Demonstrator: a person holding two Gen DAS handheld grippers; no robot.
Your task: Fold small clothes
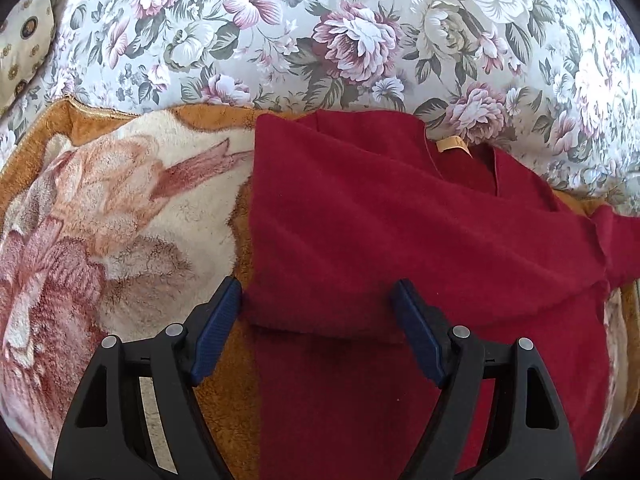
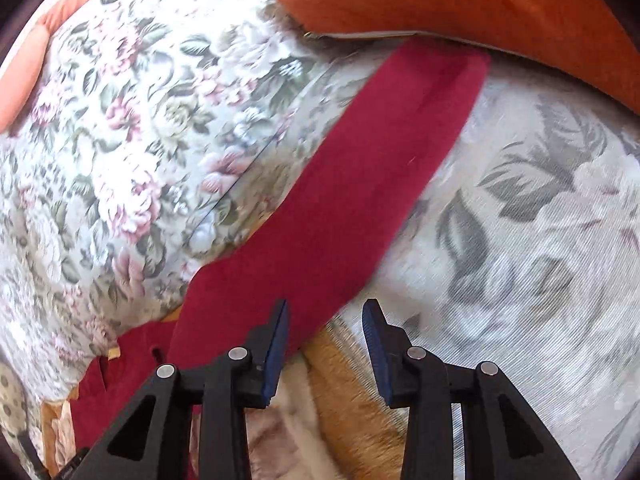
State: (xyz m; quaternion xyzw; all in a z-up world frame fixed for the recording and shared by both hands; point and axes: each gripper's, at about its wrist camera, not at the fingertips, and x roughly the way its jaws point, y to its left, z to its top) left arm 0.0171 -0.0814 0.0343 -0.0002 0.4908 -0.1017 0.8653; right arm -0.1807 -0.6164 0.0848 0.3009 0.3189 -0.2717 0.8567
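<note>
Lying on the blanket, the red garment sits under both tools (each spread apart, gripping nothing).

right claw: parted, empty | red sleeve: stretched over floral cushion

A plush blanket in ochre and cream, with a large pinkish flower woven into it, covers the near surface. Behind it rises a floral-print cushion of pale grey cloth with mauve and cream blooms and green leaves. A beige pillow with small dark round motifs sits at the far left edge. In the right wrist view an orange cushion lies along the top, above a pale, blurred leaf-patterned cover
</note>
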